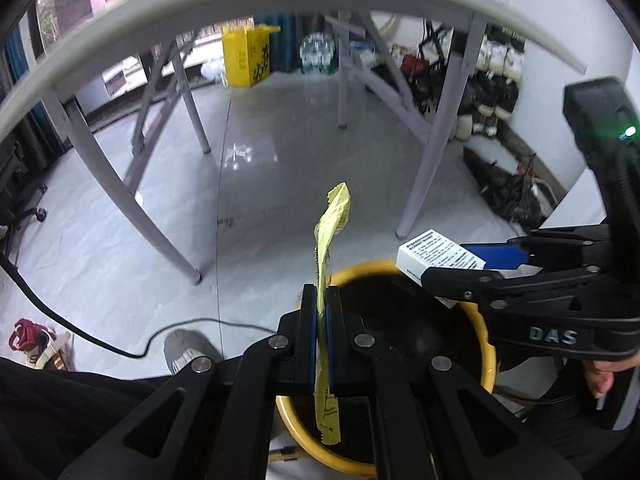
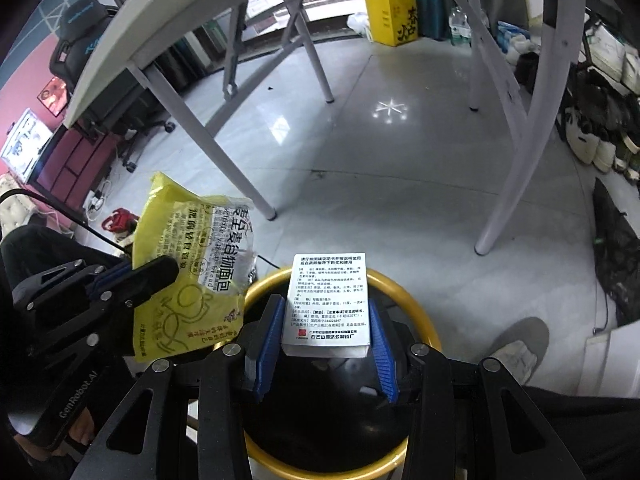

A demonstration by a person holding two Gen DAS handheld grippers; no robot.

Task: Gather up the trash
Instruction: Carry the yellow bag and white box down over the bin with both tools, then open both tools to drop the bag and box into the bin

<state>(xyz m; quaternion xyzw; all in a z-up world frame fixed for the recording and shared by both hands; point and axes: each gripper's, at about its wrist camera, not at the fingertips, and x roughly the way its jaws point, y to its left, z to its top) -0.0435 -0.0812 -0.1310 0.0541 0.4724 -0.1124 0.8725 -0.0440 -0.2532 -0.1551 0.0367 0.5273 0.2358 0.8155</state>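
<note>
Holding both pieces above the yellow-rimmed bin (image 2: pixel 416 292): left gripper (image 1: pixel 322 320) clamps the yellow wrapper (image 1: pixel 334 216), right gripper (image 2: pixel 326 344) pinches the white carton (image 2: pixel 326 304). Neither is dropped yet. I judge the black-lined mouth free below; table legs (image 2: pixel 516 152) stand beyond the rim.

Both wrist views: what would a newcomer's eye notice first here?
First, the yellow wrapper, pinched flat in the shut jaws of the left gripper, just left of the yellow-rimmed bin. Next, the white box with printed text, clamped by the blue pads of the right gripper directly above the bin's dark opening. Behind stand white table legs on a shiny grey floor.
</note>
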